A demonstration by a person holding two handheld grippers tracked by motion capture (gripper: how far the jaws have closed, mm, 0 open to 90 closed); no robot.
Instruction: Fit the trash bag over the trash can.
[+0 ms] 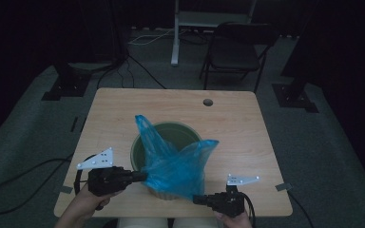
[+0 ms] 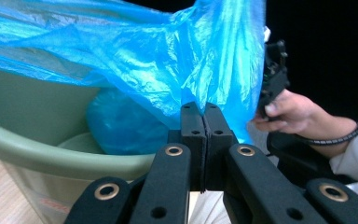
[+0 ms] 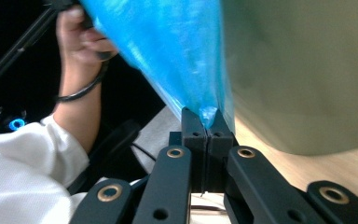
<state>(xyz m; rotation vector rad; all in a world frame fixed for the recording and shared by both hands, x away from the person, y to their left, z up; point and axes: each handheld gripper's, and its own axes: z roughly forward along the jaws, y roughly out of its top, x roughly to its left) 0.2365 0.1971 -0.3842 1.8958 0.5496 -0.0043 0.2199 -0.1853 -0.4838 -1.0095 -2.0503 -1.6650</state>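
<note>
The blue plastic bag (image 1: pixel 176 161) sits partly inside the green bin (image 1: pixel 140 145) near the front of the surface (image 1: pixel 237 123), its near edge pulled out over the rim while the far side stands up loose, so by my reading the lining is about half done and the mouth has yet to be spread round the rim. The left gripper (image 1: pixel 140 176) and right gripper (image 1: pixel 197 199) are each clamped on the film. The left gripper view shows bag bunched down inside the bin; the right gripper view shows film stretched taut outside its wall.
</note>
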